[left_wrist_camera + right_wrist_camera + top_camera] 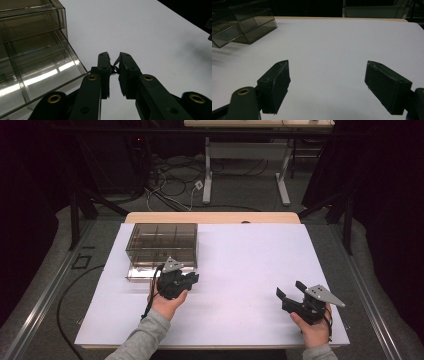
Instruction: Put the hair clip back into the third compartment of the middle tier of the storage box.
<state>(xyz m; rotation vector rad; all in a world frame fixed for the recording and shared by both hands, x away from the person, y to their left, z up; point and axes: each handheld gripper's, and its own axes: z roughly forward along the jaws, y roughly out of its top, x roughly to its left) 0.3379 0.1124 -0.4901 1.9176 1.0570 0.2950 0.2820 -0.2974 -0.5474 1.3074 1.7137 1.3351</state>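
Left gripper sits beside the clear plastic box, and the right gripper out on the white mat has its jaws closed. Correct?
Not quite. The right gripper has its jaws wide apart, as the right gripper view shows. The rest holds: the left gripper sits beside the clear plastic box, and the right one is out on the white mat.

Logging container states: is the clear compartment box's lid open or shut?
Open. The box has its lid folded down onto the white table in front, beside the left gripper.

Smoky translucent brown box (161, 245), black grippers, plain white table cover (240, 270).
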